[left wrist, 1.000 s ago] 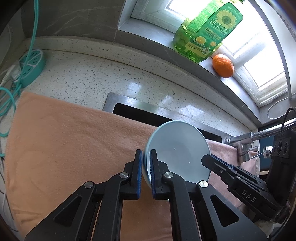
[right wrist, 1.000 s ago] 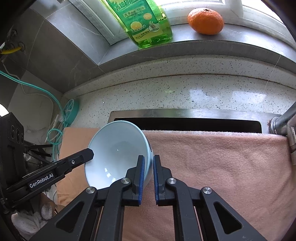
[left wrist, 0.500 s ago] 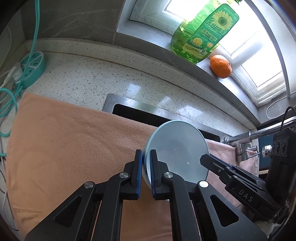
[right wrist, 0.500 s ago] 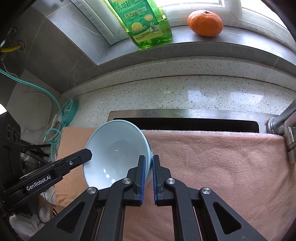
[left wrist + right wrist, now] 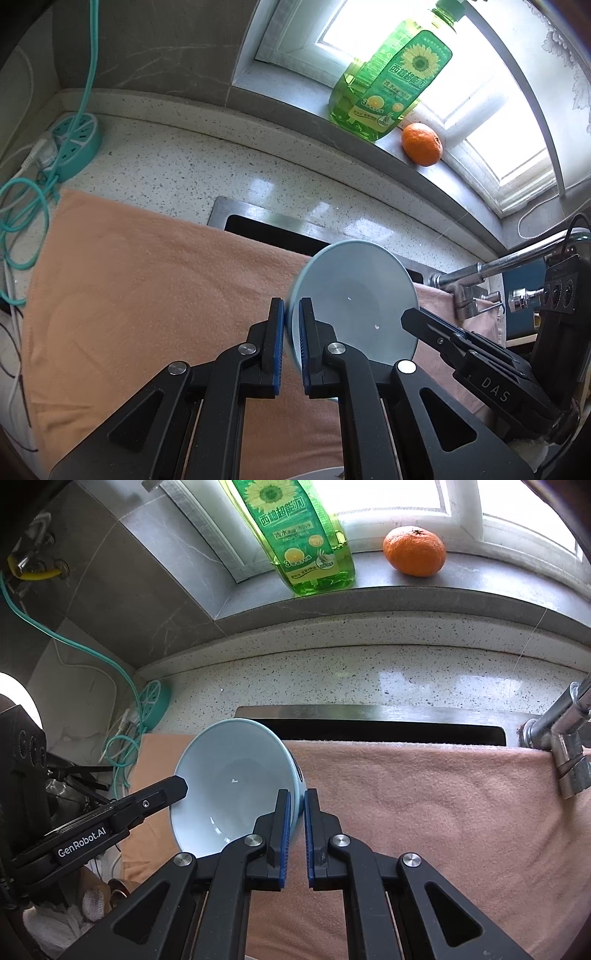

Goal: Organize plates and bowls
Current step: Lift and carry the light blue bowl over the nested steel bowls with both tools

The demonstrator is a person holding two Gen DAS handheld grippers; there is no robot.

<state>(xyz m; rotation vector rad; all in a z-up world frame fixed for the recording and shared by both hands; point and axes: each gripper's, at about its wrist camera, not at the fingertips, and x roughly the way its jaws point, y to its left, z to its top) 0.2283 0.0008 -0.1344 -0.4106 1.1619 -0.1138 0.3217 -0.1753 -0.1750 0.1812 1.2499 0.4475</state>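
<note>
Light-blue bowl (image 5: 236, 782) held off the peach towel (image 5: 424, 812), pinched on opposite rim sides by both grippers, tilted so its opening faces the cams. Left gripper (image 5: 291, 339) clamped on the rim nearest the towel's left edge; right gripper (image 5: 299, 823) clamped on the rim toward the towel's middle. Jaws on both nearly together, only the thin bowl wall between pads.

Position: above the towel's far edge, just in front of the sink slot (image 5: 369, 731), countertop (image 5: 369, 672) beyond.

Risks, judged from here:
- Thin-wall pinch on a smooth glazed rim w/ narrow pads: could slip or swivel if either hand twists or the two drift apart.
- Uneven pull btwn hands could pry the rim out of one grip; the bowl would then swing on the other and prob. drop onto the towel or into the sink slot.
- Tap (image 5: 565, 738) at the towel's right edge near the right hand's path; a sideways carry could clip it.

View differences:
- Left cam only: white rim at bottom edge, poss. another dish, can't tell; teal power strip (image 5: 74, 147) w/ cables at the far-left corner of the countertop shown in full.
- Right cam only: bowl's outer wall and deeper interior, pipe fittings on the wall at upper left.
- Both: green detergent bottle (image 5: 306, 535) and orange (image 5: 413, 550) on the window sill, well apart from the bowl.
</note>
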